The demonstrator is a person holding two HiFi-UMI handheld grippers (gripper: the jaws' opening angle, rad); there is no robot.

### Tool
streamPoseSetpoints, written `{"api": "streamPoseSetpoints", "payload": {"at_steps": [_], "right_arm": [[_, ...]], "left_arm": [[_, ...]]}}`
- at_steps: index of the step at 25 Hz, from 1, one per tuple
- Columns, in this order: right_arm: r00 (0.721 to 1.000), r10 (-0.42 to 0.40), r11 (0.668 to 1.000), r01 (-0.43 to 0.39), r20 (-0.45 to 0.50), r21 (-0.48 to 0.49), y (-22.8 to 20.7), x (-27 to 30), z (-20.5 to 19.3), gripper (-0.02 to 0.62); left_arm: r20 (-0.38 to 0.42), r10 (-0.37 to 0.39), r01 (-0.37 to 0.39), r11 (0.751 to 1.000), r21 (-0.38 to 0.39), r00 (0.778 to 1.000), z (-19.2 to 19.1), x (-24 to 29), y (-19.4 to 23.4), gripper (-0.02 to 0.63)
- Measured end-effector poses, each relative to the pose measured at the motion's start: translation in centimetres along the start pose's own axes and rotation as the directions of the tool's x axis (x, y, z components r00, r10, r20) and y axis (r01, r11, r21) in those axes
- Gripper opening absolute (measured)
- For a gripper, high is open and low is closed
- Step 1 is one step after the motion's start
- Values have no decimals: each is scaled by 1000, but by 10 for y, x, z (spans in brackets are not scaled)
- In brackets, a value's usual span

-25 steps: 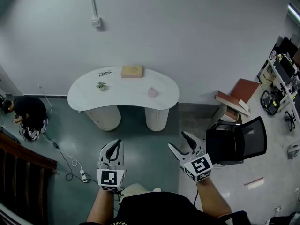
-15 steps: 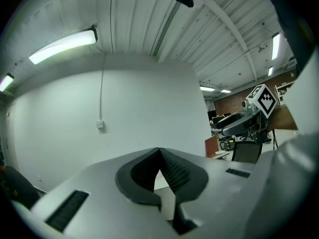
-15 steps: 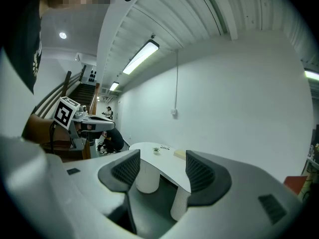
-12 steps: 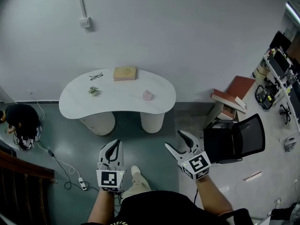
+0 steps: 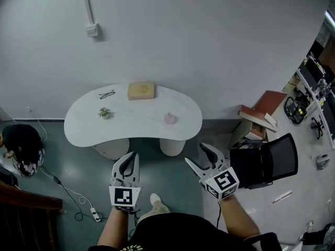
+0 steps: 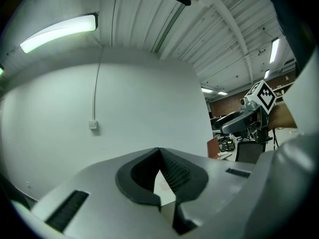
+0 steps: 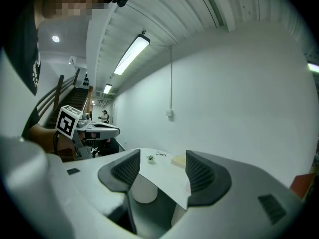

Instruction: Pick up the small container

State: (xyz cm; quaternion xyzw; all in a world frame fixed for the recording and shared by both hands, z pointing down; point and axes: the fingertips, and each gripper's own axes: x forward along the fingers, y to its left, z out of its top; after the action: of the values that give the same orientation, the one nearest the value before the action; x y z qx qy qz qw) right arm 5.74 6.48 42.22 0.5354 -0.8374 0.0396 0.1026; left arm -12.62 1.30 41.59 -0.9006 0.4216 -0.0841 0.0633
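The small pink container (image 5: 170,118) stands on the right part of a white kidney-shaped table (image 5: 131,127) against the wall, well ahead of both grippers. My left gripper (image 5: 129,158) hangs over the floor short of the table's front edge, its jaws closed tip to tip with nothing held. A sliver of the pink container (image 6: 163,184) shows through the gap below those tips. My right gripper (image 5: 196,155) is open and empty, near the table's right end. In the right gripper view the table (image 7: 164,176) lies between the jaws, and the container is hidden.
On the table are a tan book (image 5: 141,91), glasses (image 5: 107,94) and a tiny plant (image 5: 105,112). A black office chair (image 5: 264,161) and leaning brown boards (image 5: 261,111) stand to the right. A cable with a power strip (image 5: 94,213) and a crouching figure in black (image 5: 21,140) are at the left.
The view has moved toward the table, which now sits lower and closer in the head view. Both grippers keep their pose, left closed and right open.
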Motion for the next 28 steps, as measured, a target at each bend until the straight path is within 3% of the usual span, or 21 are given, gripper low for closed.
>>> {"api": "streamPoseSetpoints", "payload": {"at_steps": [15, 22, 28], "right_arm": [[999, -45, 997, 44, 19, 57, -22, 109, 41, 275], [995, -96, 994, 98, -25, 57, -44, 119, 28, 275], [994, -102, 991, 106, -48, 88, -73, 132, 5, 275]], "left_arm": [[20, -122, 123, 992, -28, 992, -7, 83, 75, 5], [12, -197, 197, 979, -44, 980, -23, 115, 64, 5], [7, -195, 195, 980, -33, 981, -23, 144, 65, 5]]}}
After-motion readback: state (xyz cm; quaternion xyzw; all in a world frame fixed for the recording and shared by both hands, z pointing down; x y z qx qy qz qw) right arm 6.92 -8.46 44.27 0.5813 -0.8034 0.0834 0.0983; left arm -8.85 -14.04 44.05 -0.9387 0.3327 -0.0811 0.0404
